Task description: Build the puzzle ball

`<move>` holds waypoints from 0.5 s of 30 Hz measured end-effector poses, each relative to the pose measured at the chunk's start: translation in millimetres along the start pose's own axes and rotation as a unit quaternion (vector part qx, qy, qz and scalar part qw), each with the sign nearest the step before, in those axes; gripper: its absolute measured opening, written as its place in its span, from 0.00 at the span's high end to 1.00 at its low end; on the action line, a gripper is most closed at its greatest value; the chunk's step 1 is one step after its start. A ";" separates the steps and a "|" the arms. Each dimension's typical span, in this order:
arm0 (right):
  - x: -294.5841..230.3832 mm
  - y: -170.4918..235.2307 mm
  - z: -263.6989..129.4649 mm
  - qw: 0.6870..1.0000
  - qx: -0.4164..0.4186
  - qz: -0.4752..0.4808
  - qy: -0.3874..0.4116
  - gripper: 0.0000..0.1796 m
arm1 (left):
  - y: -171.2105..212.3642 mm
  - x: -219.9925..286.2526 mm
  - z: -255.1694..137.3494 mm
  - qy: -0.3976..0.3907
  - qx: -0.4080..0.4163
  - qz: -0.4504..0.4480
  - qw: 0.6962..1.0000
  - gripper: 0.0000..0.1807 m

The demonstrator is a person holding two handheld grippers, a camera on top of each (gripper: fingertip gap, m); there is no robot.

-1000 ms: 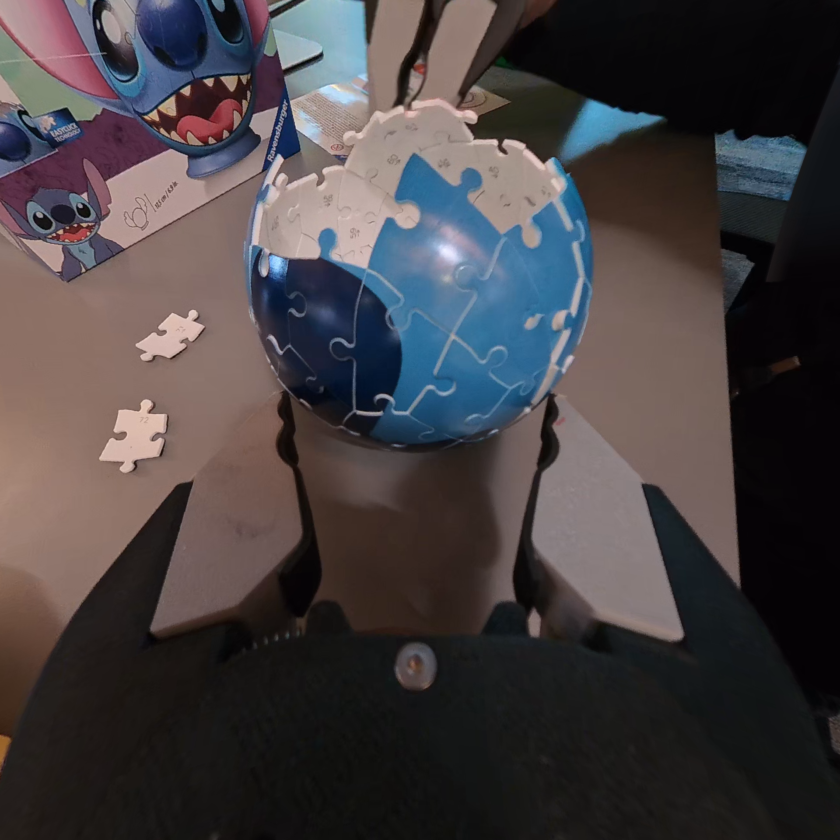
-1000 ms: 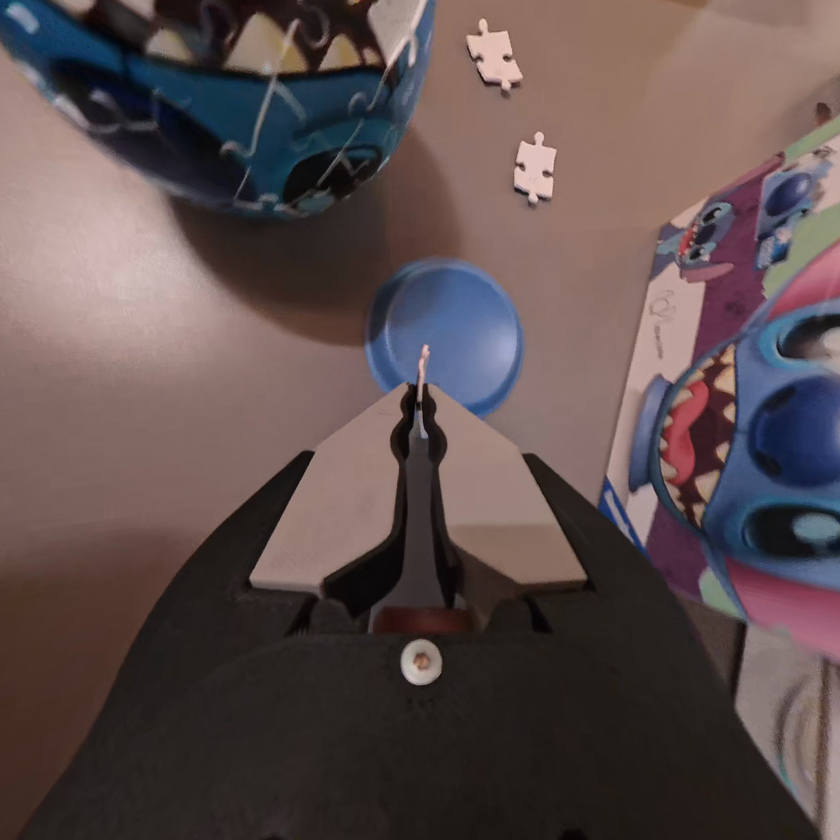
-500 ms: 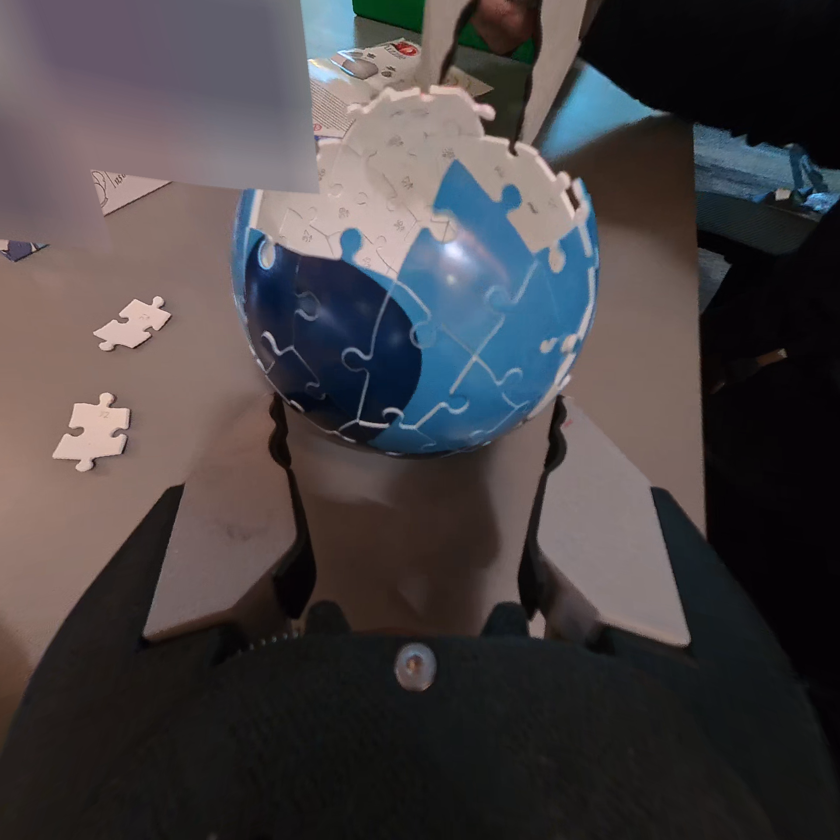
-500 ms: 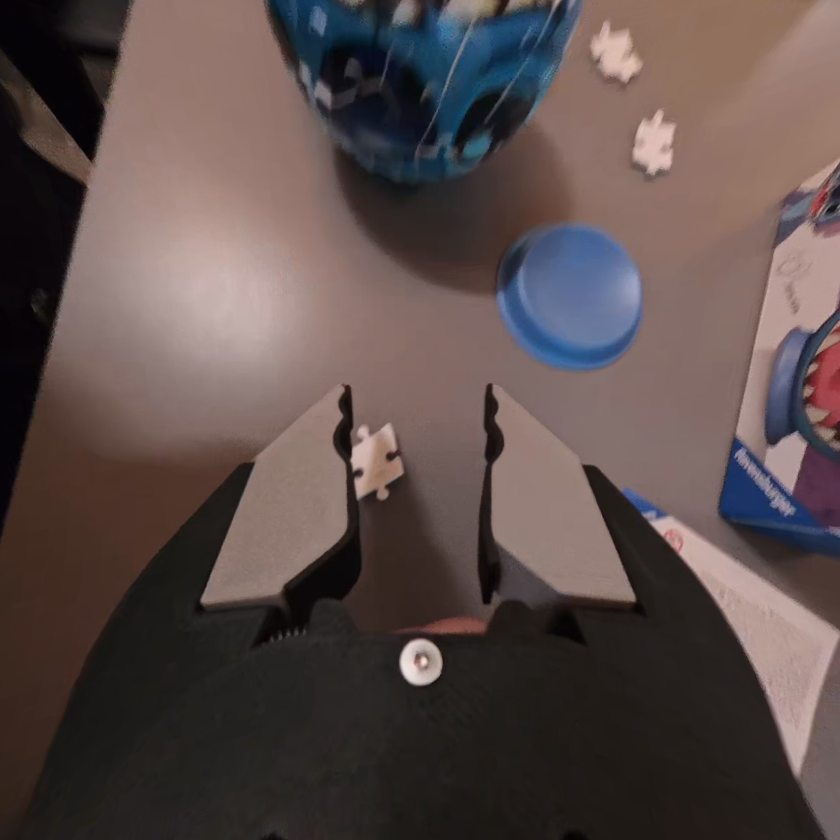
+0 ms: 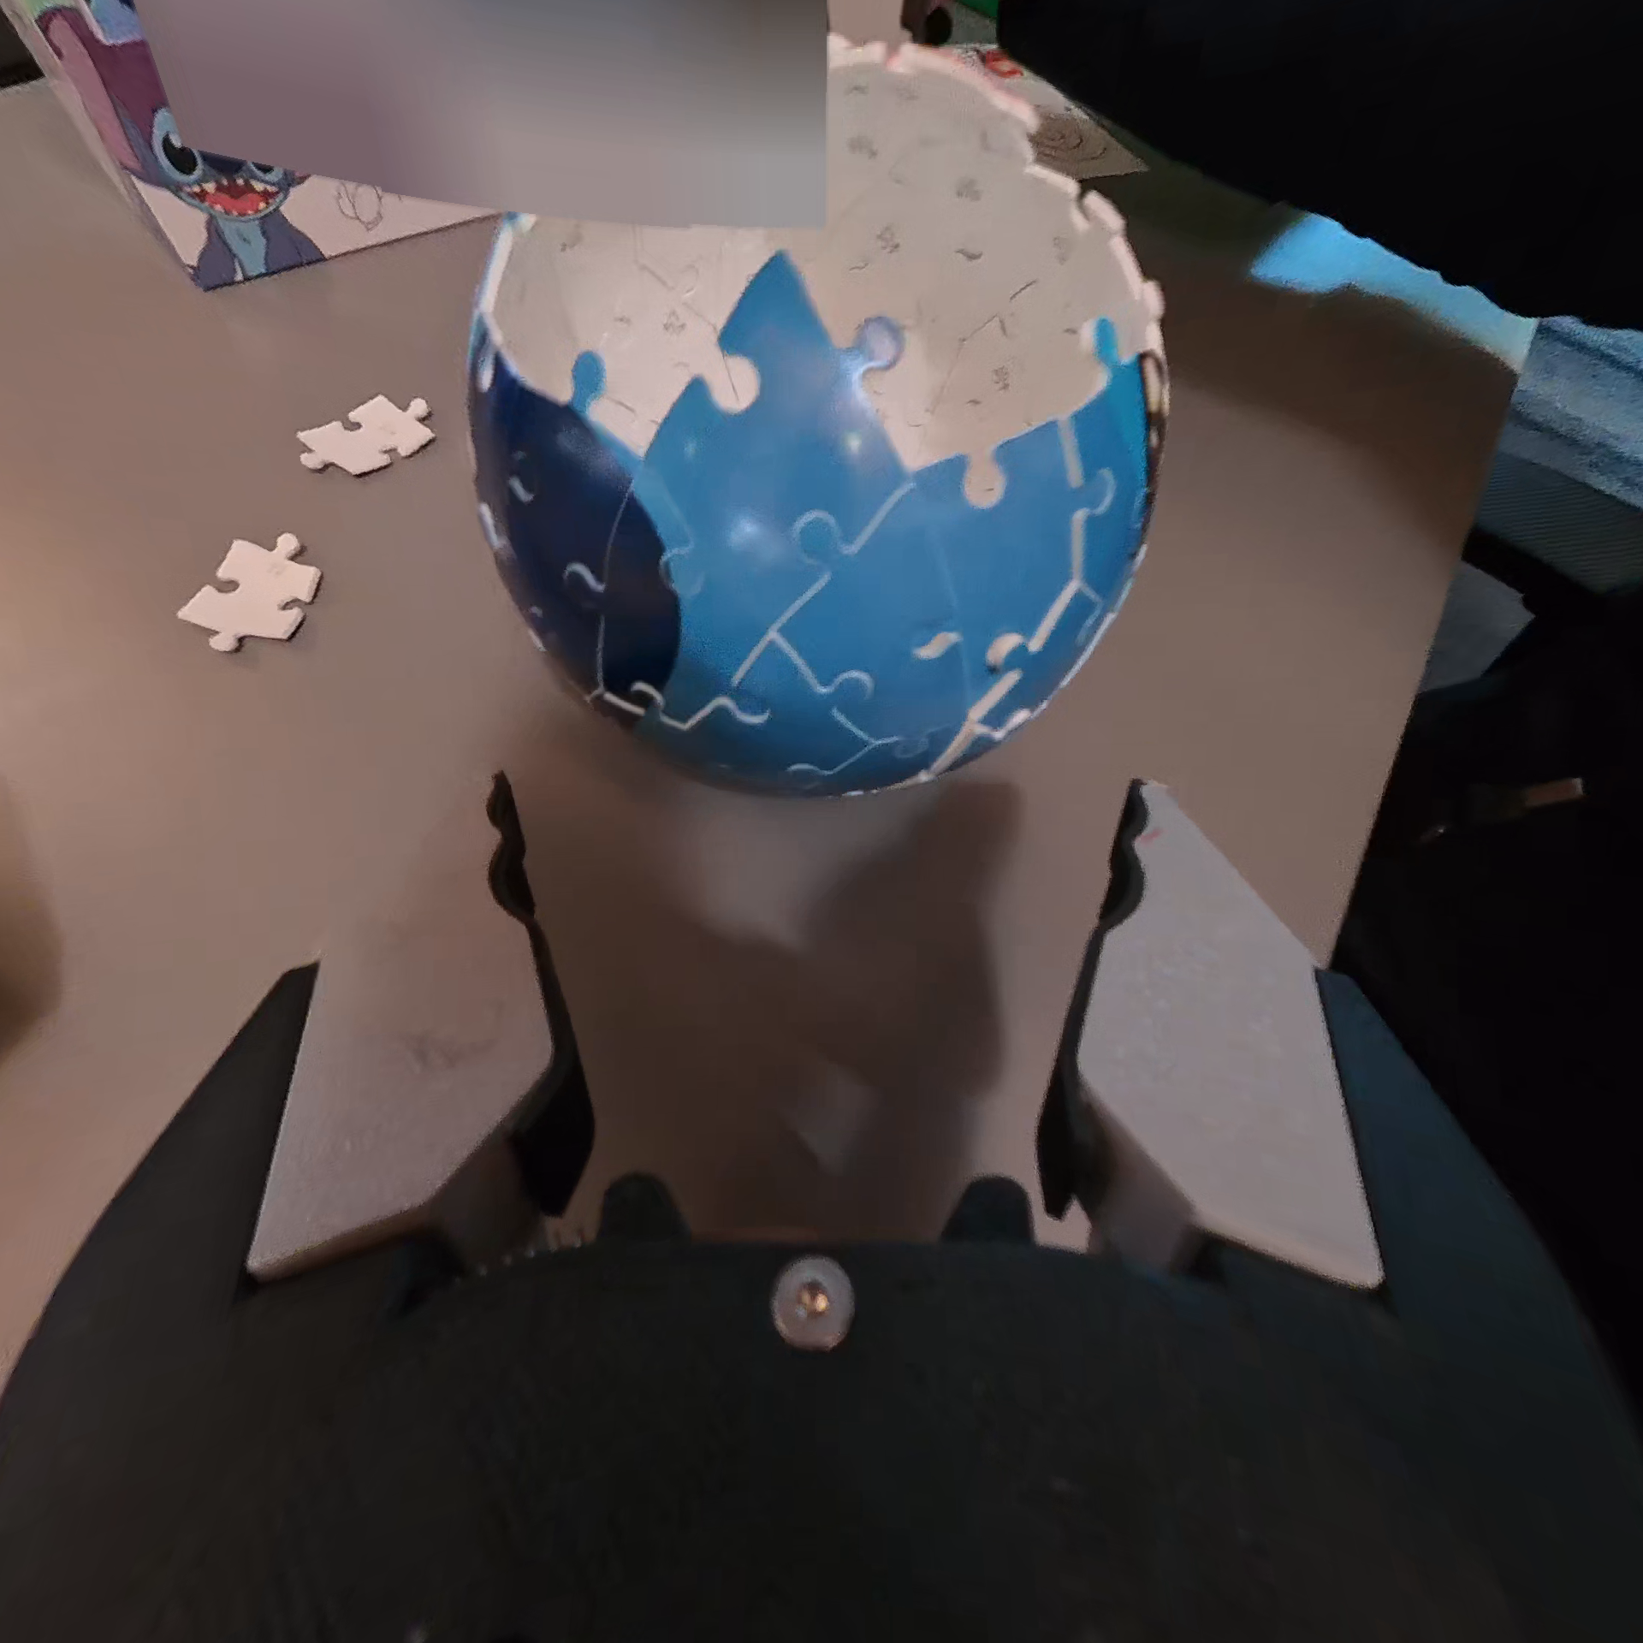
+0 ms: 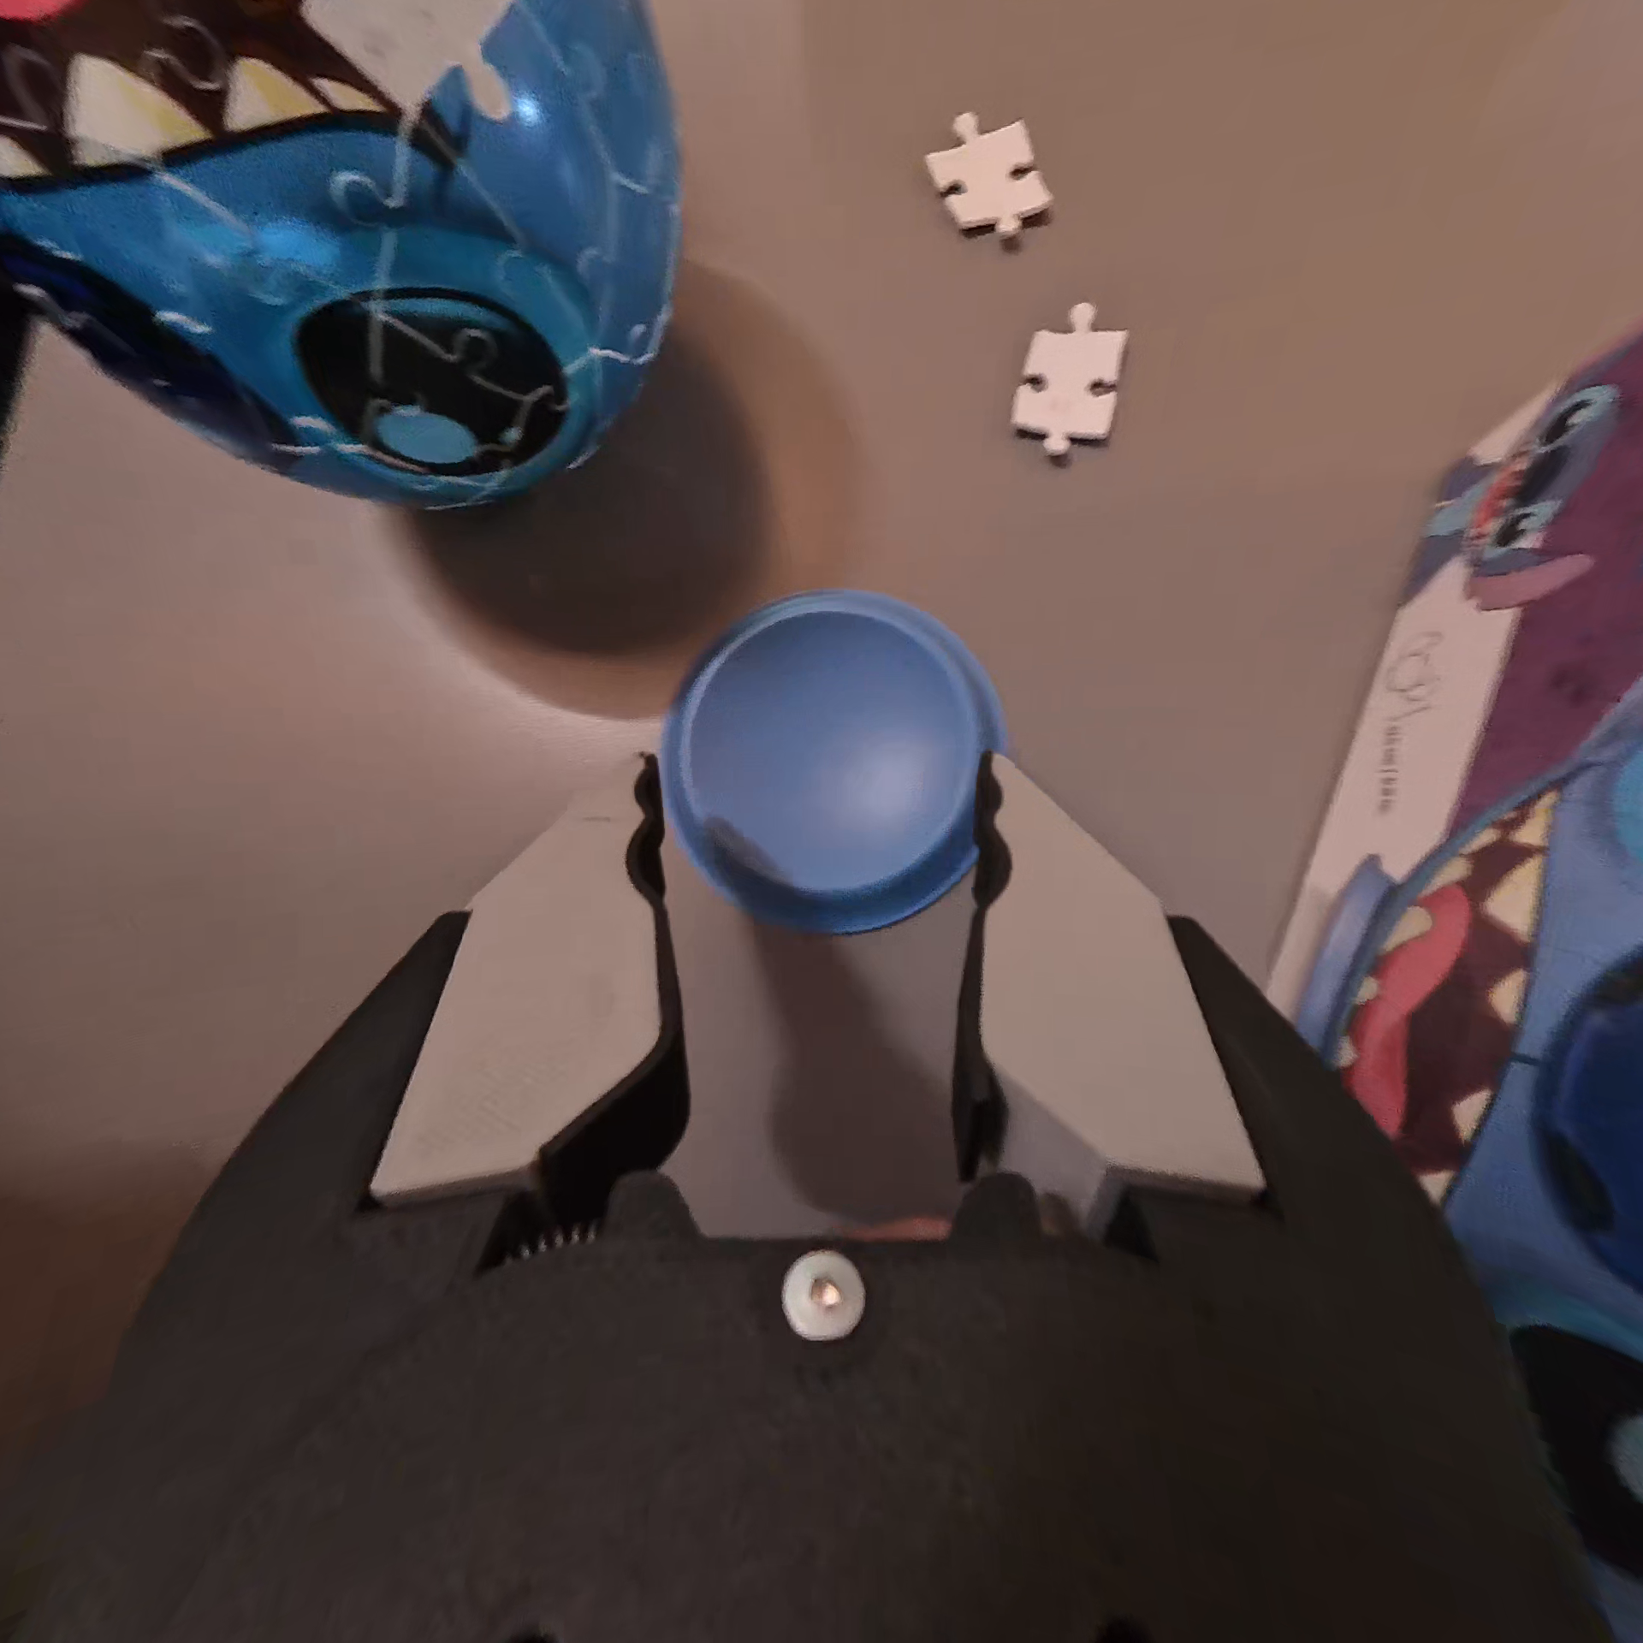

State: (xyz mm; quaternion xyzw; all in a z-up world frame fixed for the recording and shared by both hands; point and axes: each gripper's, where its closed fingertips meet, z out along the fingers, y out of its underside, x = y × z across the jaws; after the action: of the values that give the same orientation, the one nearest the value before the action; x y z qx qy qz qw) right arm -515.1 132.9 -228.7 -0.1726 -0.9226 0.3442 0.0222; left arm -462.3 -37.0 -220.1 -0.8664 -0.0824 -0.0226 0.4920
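Puzzle ball point(image 5: 818, 533) rested on desk point(image 5: 267, 845) at 12 o'clock of left claw point(image 5: 813, 800), jaws apart, nothing gripped. Right claw point(image 6: 813, 773) spread around blue stand point(image 6: 831, 765), judged positioned for pickup. Loose pieces point(image 6: 987, 182) left at 1 o'clock for later fitting.

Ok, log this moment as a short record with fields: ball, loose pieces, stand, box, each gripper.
ball: puzzle ball partly built, top open, resting on the table
loose pieces: two white pieces, face down, apart from the ball
stand: blue round stand on the table, beside the ball
box: puzzle box at the table edge
left gripper: open, empty, just short of the ball
right gripper: open, fingers either side of the stand; contact unclear
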 end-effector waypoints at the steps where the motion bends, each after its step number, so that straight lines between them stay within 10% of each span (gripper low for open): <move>1: 4.7 1.0 3.2 1.000 -0.005 -0.006 0.012 0.63 | -0.5 -0.5 0.6 0.006 0.001 -0.009 1.000 0.29; 9: -5.3 4.2 20.8 0.992 -0.029 -0.090 0.085 0.75 | -0.6 1.0 4.5 0.021 -0.005 -0.022 1.000 0.30; 11: -27.8 9.1 24.6 0.992 -0.037 -0.104 0.059 1.00 | -2.2 2.6 5.6 0.030 -0.002 -0.025 0.999 0.30; 15: -36.9 9.3 25.5 0.982 -0.036 -0.133 0.131 1.00 | -4.2 7.2 9.1 0.042 -0.003 -0.023 0.999 0.30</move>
State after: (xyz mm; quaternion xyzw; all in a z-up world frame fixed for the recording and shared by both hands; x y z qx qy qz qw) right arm -481.6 111.1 -251.2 -0.0926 -0.9383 0.2788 0.1824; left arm -456.2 -26.2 -220.3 -0.8642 -0.0810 -0.0707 0.4916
